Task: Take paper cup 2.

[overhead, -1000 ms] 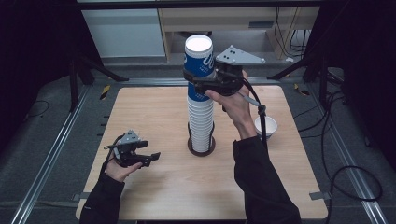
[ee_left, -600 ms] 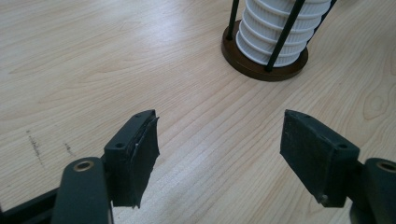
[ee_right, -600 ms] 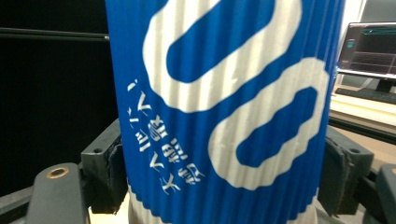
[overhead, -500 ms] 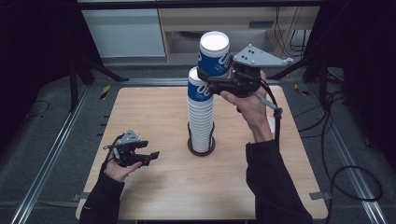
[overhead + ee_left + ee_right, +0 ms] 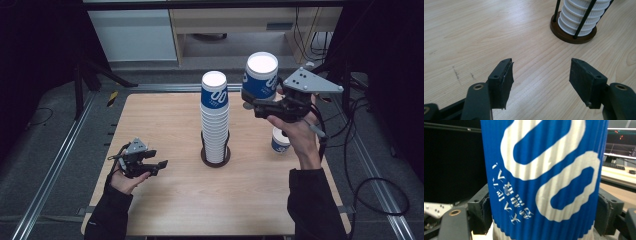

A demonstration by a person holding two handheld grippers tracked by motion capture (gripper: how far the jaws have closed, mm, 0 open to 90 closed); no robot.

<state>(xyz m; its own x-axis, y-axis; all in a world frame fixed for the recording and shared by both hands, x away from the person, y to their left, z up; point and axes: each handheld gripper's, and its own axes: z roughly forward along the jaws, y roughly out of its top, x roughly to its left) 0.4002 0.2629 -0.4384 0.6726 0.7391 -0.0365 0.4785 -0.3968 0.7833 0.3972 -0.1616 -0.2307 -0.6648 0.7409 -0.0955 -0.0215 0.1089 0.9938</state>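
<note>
The right gripper (image 5: 248,102) is clamping a blue paper cup (image 5: 260,75) upside down in the air, at about two o'clock from the cup stack (image 5: 215,120) standing in its dark holder (image 5: 215,159) mid-table (image 5: 175,200). In the right gripper view the cup (image 5: 544,177) is running off the frame top and bottom, hiding most of both pads. The left gripper (image 5: 157,166), at eight o'clock from the stack, has just been closing, yet its jaws are gaping over bare wood, gripping nothing (image 5: 541,82). Another cup (image 5: 280,141) is sitting half hidden behind the right hand (image 5: 297,131).

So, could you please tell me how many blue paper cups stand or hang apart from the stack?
2: one blue paper cup clamped upside down in the right gripper, one upright on the wooden table beneath that hand.
</note>
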